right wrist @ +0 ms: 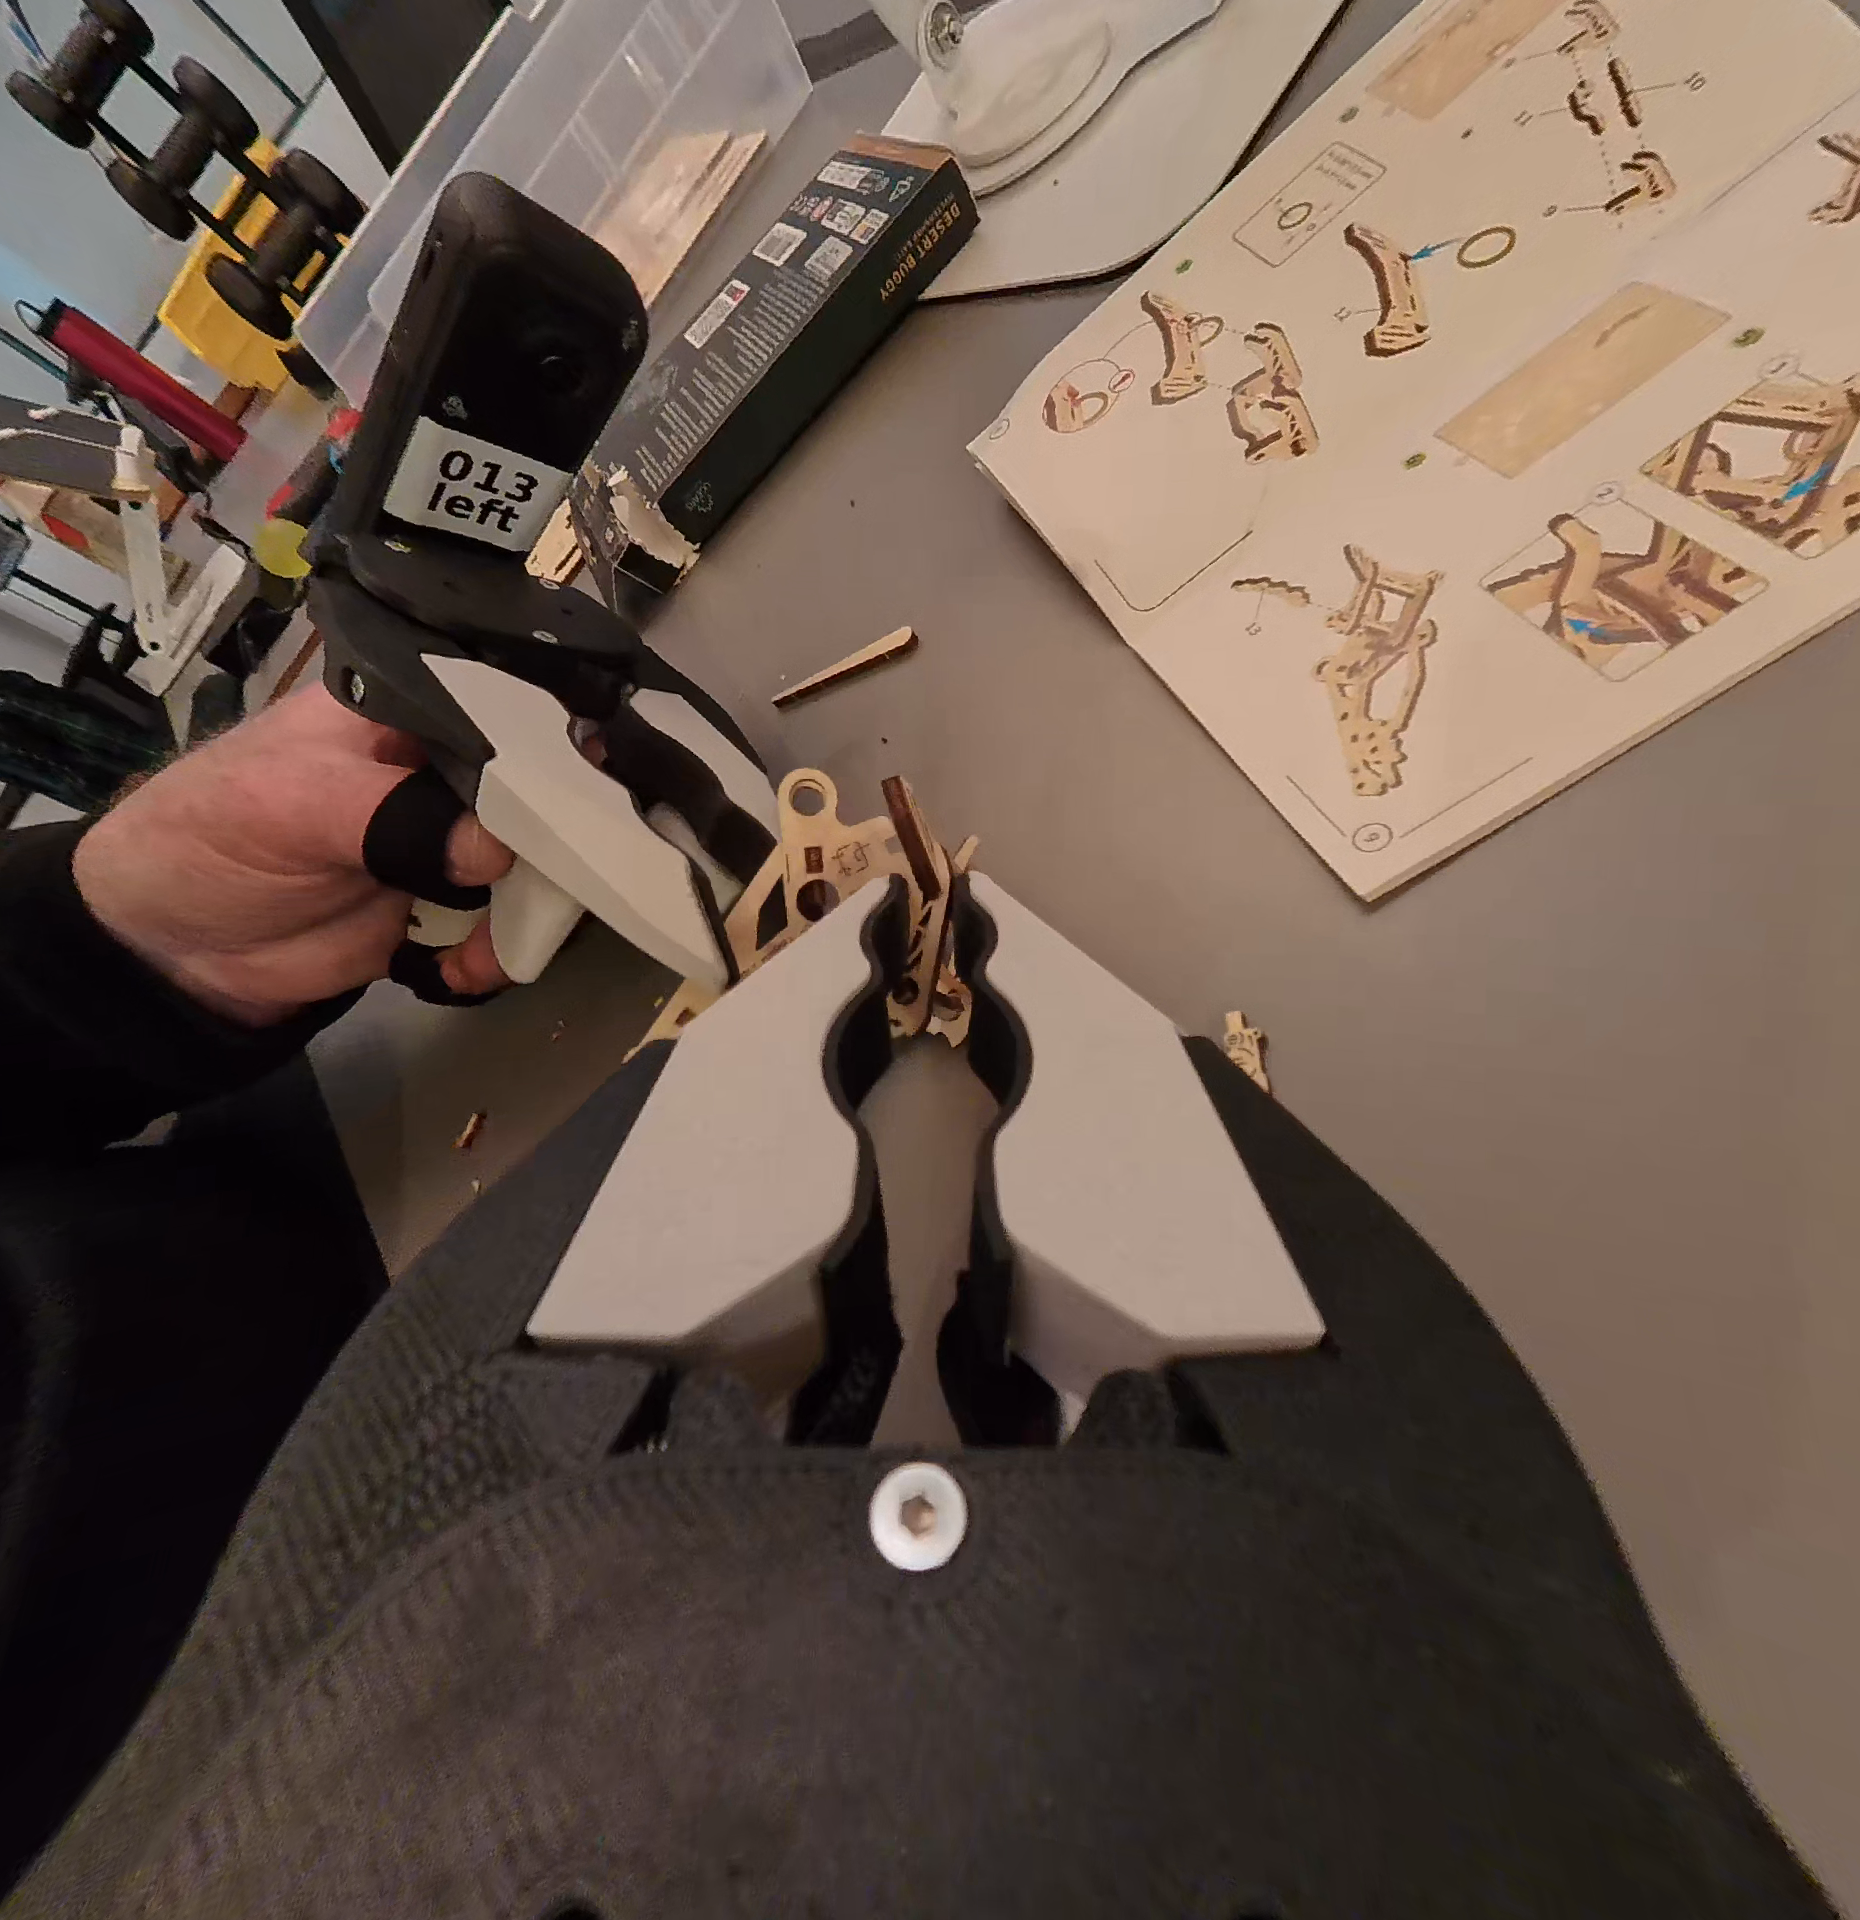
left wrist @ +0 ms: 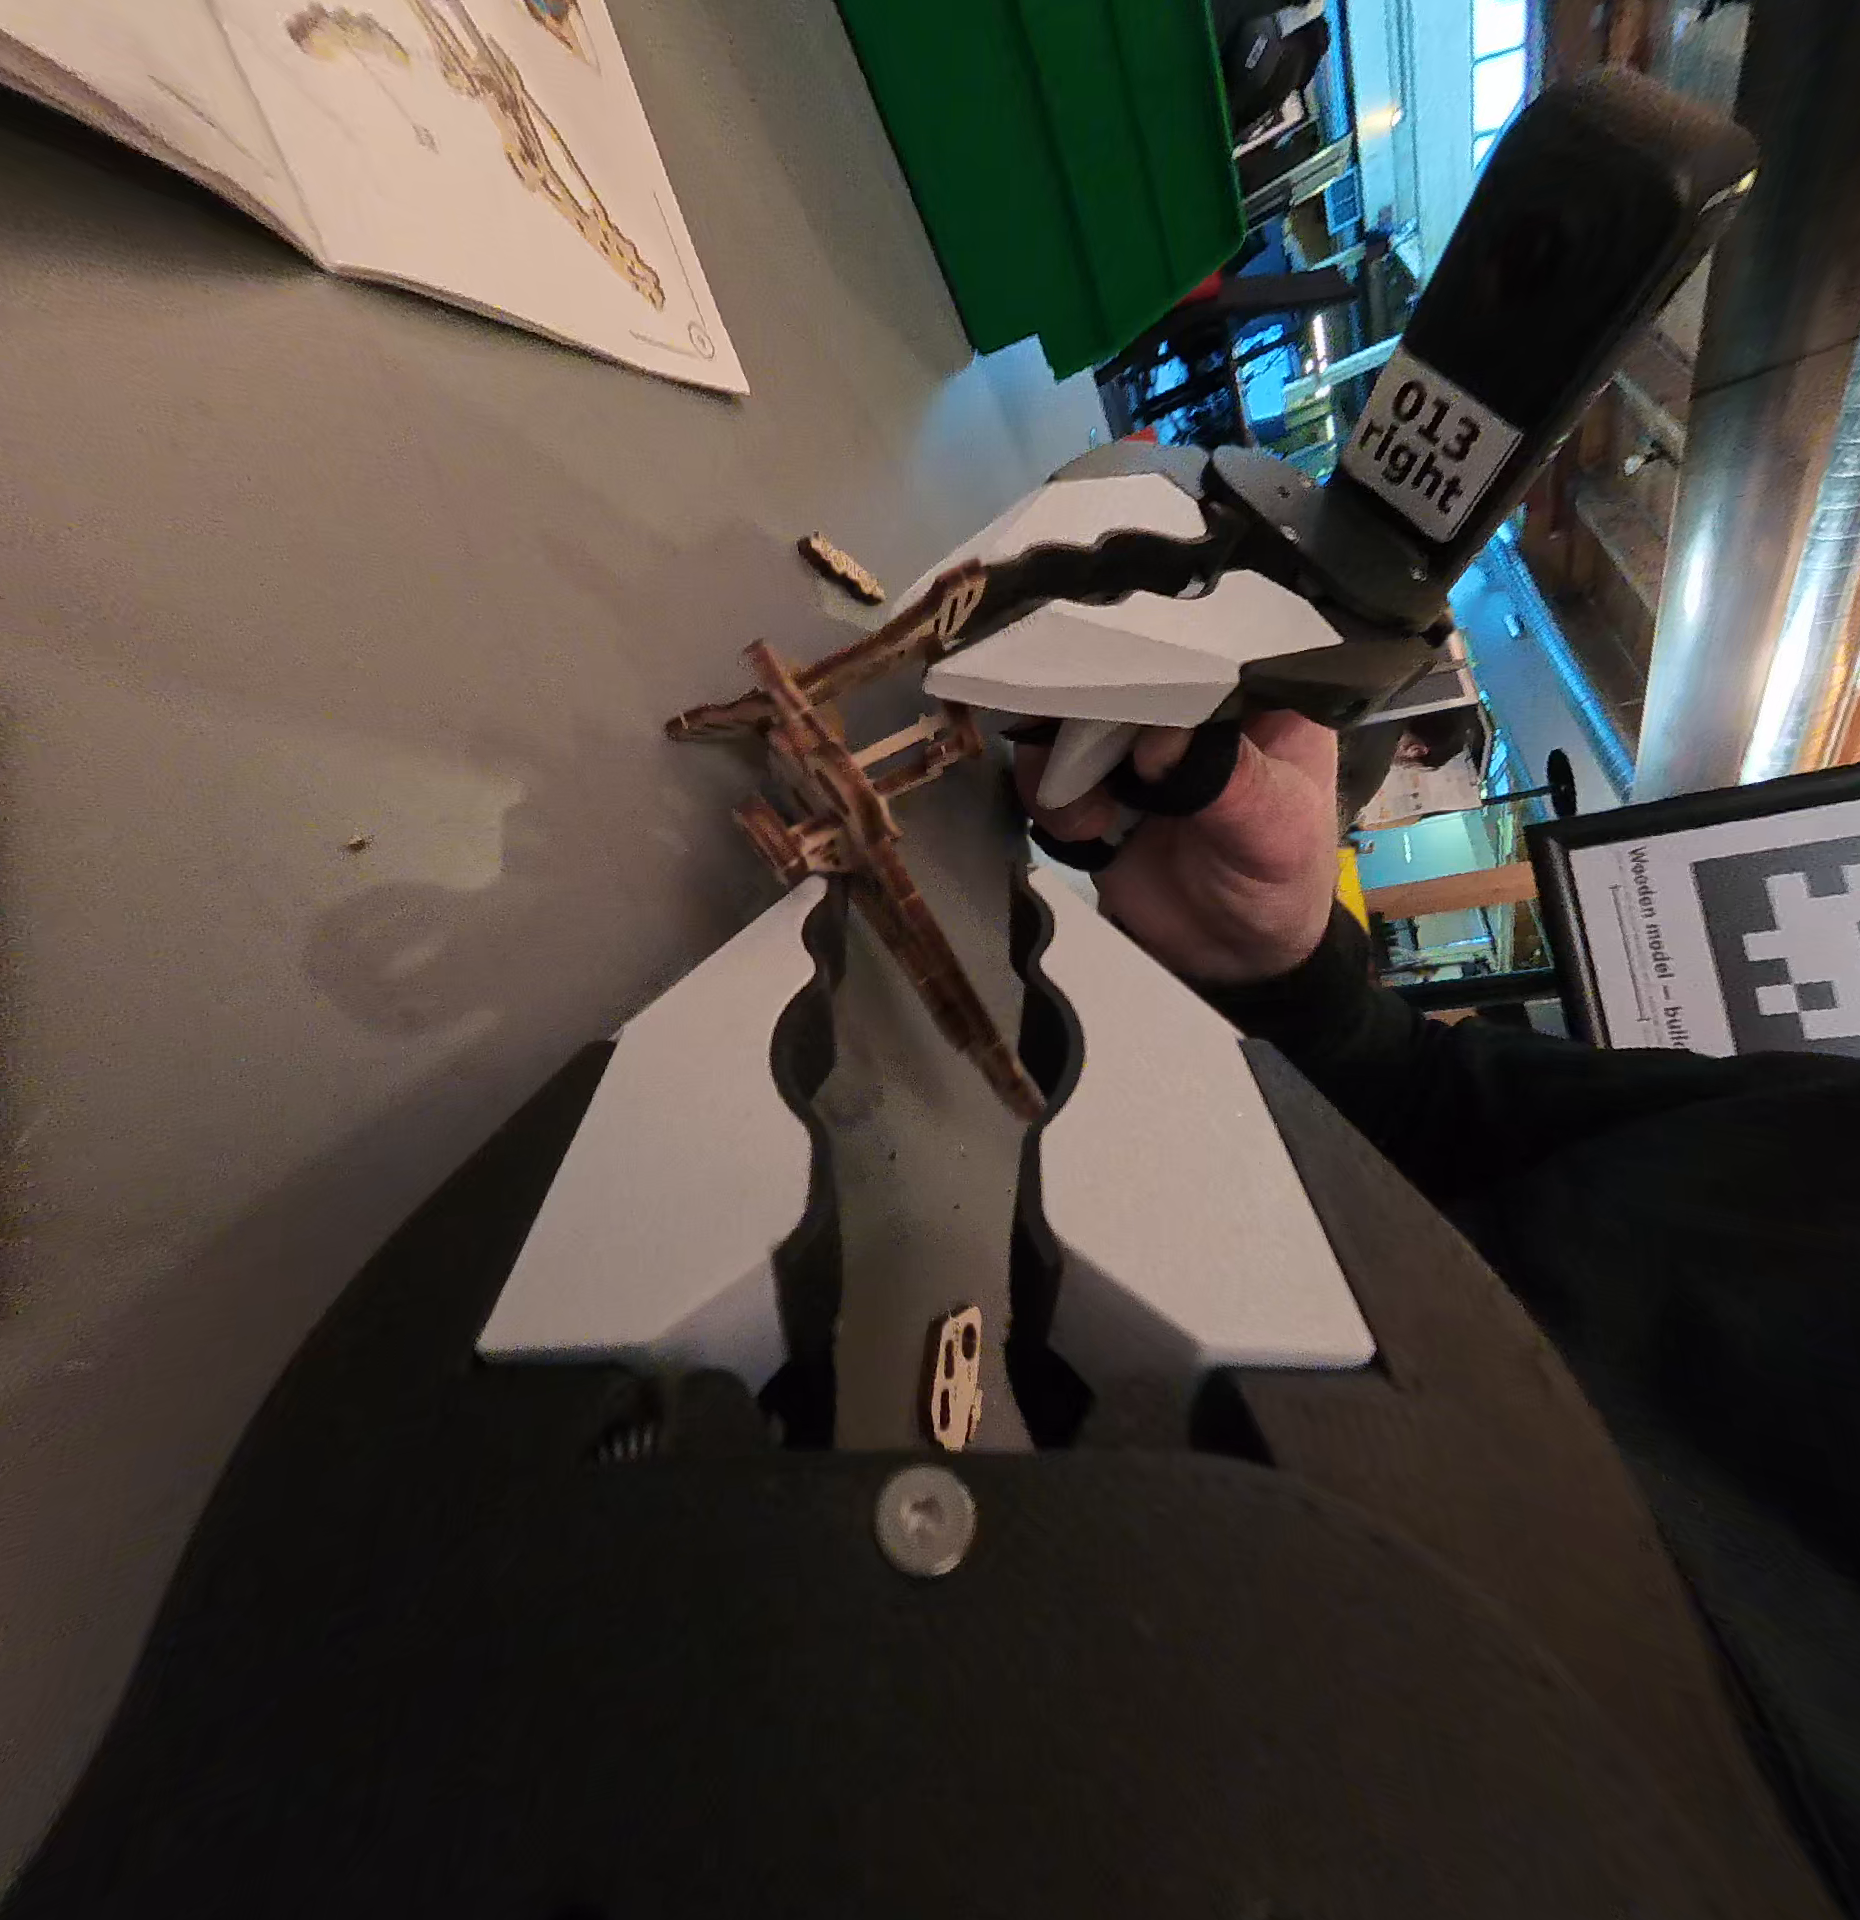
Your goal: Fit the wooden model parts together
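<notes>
1. We hold a two-finger gripper in each hand over a grey bench (right wrist: 1321, 1039), and the wooden model (left wrist: 843, 790) hangs between them, raised off the surface
2. Our right gripper (right wrist: 928, 894) is clamped narrow on one end of the model: in the right wrist view its white fingers (right wrist: 791, 997) pinch pale plywood pieces and a dark strip that juts up past the tips
3. Our left gripper (left wrist: 926, 894) stands partly apart; a long dark wooden bar of the model runs slantwise through the gap, touching the left fingertip and the inner wall of the other finger; whether it is truly gripped we cannot tell
4. An open instruction booklet (right wrist: 1477, 416) lies toward the bench's far right side in the right wrist view
5. A dark kit box (right wrist: 791, 332) with a torn end rests near the bench's far edge
6. Loose parts lie about: a thin wooden wedge (right wrist: 848, 665) between box and model, and a small pale piece (left wrist: 955, 1377) on the bench beneath the left gripper
</notes>
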